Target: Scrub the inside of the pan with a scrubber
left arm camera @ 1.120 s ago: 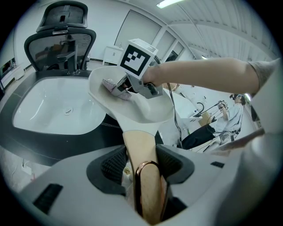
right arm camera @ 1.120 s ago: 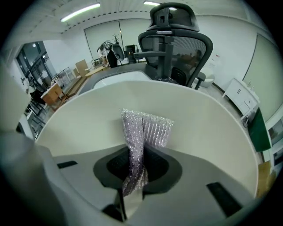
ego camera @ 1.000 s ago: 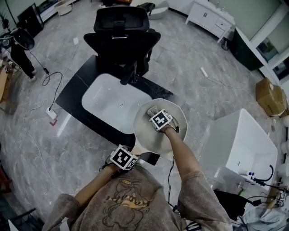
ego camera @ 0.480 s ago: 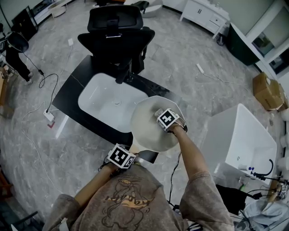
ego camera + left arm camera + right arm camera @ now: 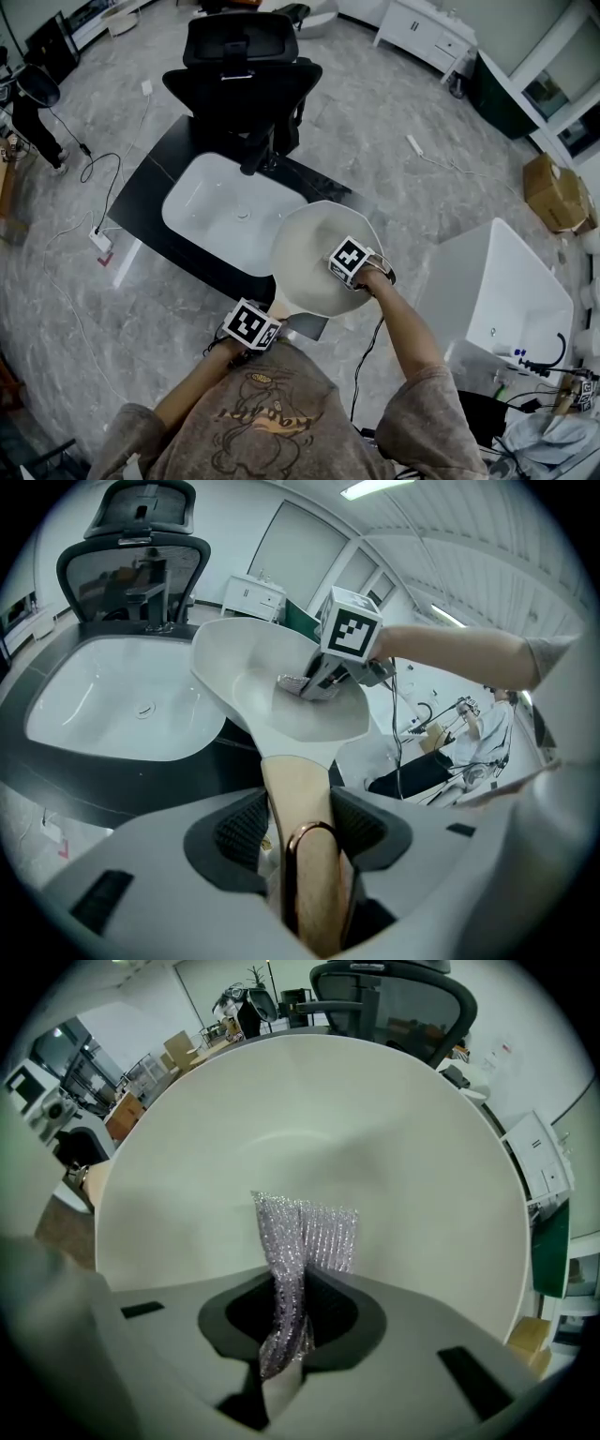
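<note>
A cream-white pan is held tilted over the right end of the sink. Its tan wooden handle runs back between the jaws of my left gripper, which is shut on it; the handle's copper hanging loop shows in that grip. My right gripper reaches into the pan near its lower right wall. It is shut on a silvery mesh scrubber, whose free end presses against the pan's inner surface. In the left gripper view the right gripper sits inside the pan bowl.
A white sink basin is set in a black counter, with a black faucet behind it. A black office chair stands beyond. A white cabinet is at the right. Cables lie on the grey floor.
My right gripper has slid with the scrubber from the pan's middle toward its lower right side. The pan and left gripper have stayed nearly still.
</note>
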A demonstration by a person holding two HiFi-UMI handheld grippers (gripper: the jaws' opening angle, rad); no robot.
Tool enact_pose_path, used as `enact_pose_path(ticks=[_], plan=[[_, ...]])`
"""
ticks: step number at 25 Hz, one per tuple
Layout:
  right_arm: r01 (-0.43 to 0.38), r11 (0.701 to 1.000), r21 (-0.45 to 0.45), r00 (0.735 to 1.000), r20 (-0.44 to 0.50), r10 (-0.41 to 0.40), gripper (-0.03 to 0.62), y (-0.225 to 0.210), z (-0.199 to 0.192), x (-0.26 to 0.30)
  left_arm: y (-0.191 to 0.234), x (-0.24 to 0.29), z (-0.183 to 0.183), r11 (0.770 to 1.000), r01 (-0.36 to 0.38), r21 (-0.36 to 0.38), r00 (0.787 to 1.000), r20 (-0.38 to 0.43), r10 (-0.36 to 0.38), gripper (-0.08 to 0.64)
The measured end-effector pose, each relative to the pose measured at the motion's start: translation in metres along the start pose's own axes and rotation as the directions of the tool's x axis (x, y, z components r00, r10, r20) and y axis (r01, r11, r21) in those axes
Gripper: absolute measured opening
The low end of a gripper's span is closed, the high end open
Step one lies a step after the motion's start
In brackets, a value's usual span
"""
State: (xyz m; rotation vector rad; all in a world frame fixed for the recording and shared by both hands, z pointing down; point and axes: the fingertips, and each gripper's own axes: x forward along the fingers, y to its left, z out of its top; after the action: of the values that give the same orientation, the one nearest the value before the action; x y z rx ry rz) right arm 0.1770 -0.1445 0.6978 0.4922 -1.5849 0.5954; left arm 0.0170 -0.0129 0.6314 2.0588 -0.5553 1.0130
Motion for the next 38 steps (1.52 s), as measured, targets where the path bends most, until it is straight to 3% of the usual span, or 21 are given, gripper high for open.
enact_pose_path(ticks=[9,13,23,27,32,38], plan=[[-0.175,0.985,0.013,0.985,-0.01,0.175,0.075,0.047,-0.011,0.0,0.0,0.001,0.0,1.0,-0.002,-0.008,1.0,0.0,0.002,0.22],[-0.225,0.974,-0.025,0.974,-0.021,0.224,0.075,0.07,-0.007,0.0,0.001,0.001,0.0,1.0,-0.002,-0.009,1.0,-0.003,0.002,0.221],[-0.355,0.934,-0.046,0.932,0.062,0.357,0.075,0.117,0.036,0.009,0.002,0.002,0.0,1.0,0.001,-0.016,1.0,-0.012,-0.001,0.221],[-0.354,0.934,-0.059,0.928,0.103,0.358,0.075,0.122,0.052,0.009,0.001,0.001,-0.001,1.0,0.003,-0.019,1.0,-0.019,-0.004,0.221],[-0.345,0.938,-0.002,0.915,0.219,0.338,0.075,0.114,0.08,0.009,0.001,0.0,-0.001,1.0,0.005,-0.02,1.0,-0.03,-0.006,0.221],[-0.221,0.973,0.063,0.925,0.331,0.188,0.075,0.084,0.106,0.006,0.0,0.0,-0.001,1.0,0.015,-0.021,0.999,-0.035,-0.016,0.221]])
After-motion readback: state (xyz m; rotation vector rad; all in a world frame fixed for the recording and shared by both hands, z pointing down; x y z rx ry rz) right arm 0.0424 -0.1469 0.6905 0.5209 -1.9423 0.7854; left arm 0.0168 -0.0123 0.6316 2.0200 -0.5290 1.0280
